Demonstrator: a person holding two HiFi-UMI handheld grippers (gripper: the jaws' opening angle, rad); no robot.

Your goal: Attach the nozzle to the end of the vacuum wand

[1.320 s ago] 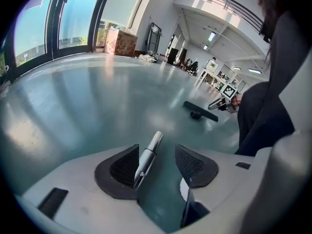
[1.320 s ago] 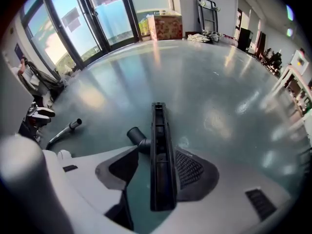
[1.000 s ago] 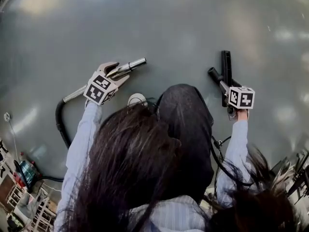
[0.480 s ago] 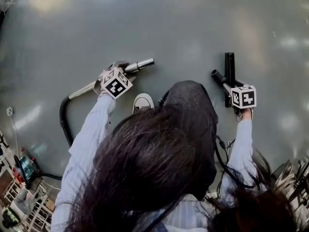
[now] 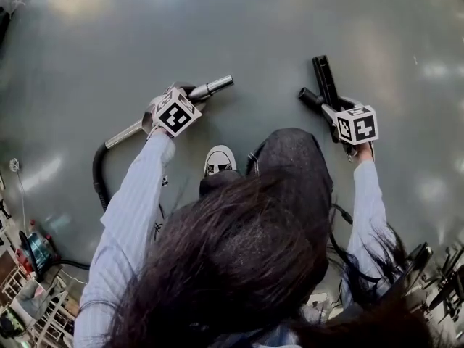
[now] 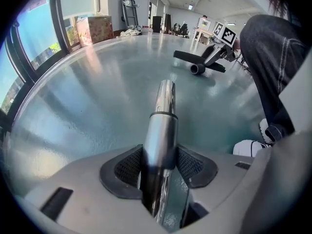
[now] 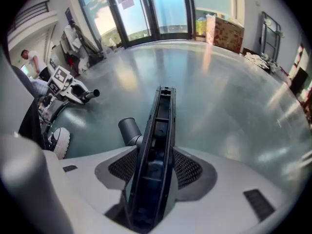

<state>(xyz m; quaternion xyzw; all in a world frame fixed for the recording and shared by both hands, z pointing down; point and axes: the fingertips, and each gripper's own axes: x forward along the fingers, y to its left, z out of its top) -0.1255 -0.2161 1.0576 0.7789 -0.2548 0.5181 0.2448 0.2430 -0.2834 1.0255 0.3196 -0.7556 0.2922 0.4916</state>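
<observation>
1. Starting at the lower left of the head view, a black hose (image 5: 96,172) curls over the grey floor (image 5: 254,20) and runs up into the vacuum wand (image 5: 217,85), whose bright metal end points to the upper right.
2. My left tongs (image 5: 193,95) straddle that wand. In the left gripper view the tongs (image 6: 158,165) are closing on the wand (image 6: 163,126), and both ribbed pads (image 6: 127,167) lie against its sides.
3. A cardboard box (image 6: 92,28) stands by the windows at the upper left of that view; any print on it is too blurred to read.
4. At bottom centre of the head view my white shoe (image 5: 219,159) and dark trouser knee (image 5: 297,158) sit between my two arms, below the open floor that separates wand and nozzle.
5. At the right, my right tongs (image 5: 332,112) clench the black nozzle (image 5: 324,78), which is well apart from the wand's end.
6. In the right gripper view the tongs (image 7: 155,168) press both flanks of the nozzle (image 7: 158,145), its round socket (image 7: 129,129) jutting left.
7. Each tongs' cube (image 5: 357,125) shows only black-and-white square markers.
</observation>
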